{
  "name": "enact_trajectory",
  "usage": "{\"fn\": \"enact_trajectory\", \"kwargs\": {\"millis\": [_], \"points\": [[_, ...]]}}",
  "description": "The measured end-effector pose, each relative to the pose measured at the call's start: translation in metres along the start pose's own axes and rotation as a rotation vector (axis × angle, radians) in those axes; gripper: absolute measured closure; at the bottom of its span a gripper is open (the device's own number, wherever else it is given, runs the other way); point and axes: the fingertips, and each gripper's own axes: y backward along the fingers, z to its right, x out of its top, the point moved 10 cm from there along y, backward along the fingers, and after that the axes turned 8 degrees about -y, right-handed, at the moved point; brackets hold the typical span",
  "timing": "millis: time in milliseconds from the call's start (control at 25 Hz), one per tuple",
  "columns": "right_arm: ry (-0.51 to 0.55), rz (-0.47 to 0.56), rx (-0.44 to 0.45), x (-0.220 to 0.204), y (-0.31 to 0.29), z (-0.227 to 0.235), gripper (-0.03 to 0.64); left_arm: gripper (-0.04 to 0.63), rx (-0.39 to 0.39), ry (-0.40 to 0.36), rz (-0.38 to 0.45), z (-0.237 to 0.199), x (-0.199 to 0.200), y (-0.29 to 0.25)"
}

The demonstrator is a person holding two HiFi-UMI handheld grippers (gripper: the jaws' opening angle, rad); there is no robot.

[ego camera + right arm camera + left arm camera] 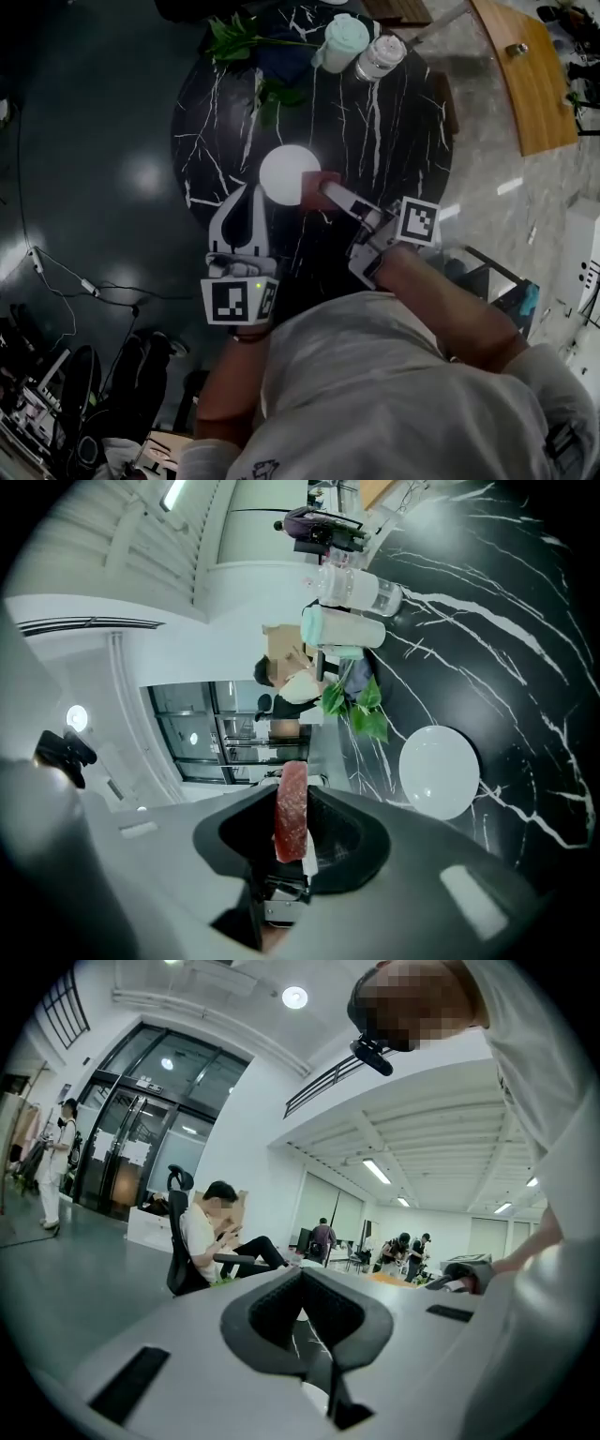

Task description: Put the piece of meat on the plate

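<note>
Beside the plate, right tongs grip the meat.

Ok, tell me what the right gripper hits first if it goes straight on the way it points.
Probably the white plate: in the head view the right gripper, shut on the piece of meat, aims across it. It might pass just above; height is unclear.

Glossy dark floor, ceiling lights, glass doors
</note>
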Motion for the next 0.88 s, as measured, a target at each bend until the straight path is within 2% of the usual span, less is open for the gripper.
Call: {"fn": "enact_trajectory", "kwargs": {"millis": [280,480,640,880], "points": [[-0.007,-0.014,-0.093,0.017,-0.022,0.041,0.525,0.589,0.053,-0.001,-0.033,-0.014,-0.046,-0.017],[0.040,-0.032,-0.137,0.030,-0.042,0.074,0.525,0.589,0.052,0.019,-0.060,-0.022,-0.092,-0.022],[0.014,-0.030,-0.191,0.035,-0.049,0.106,0.525,0.589,0.050,0.036,-0.085,-0.024,-0.120,-0.024],[0.017,-0.041,-0.221,0.035,-0.063,0.136,0.525,0.588,0.030,0.056,-0.098,-0.029,-0.150,-0.030]]}}
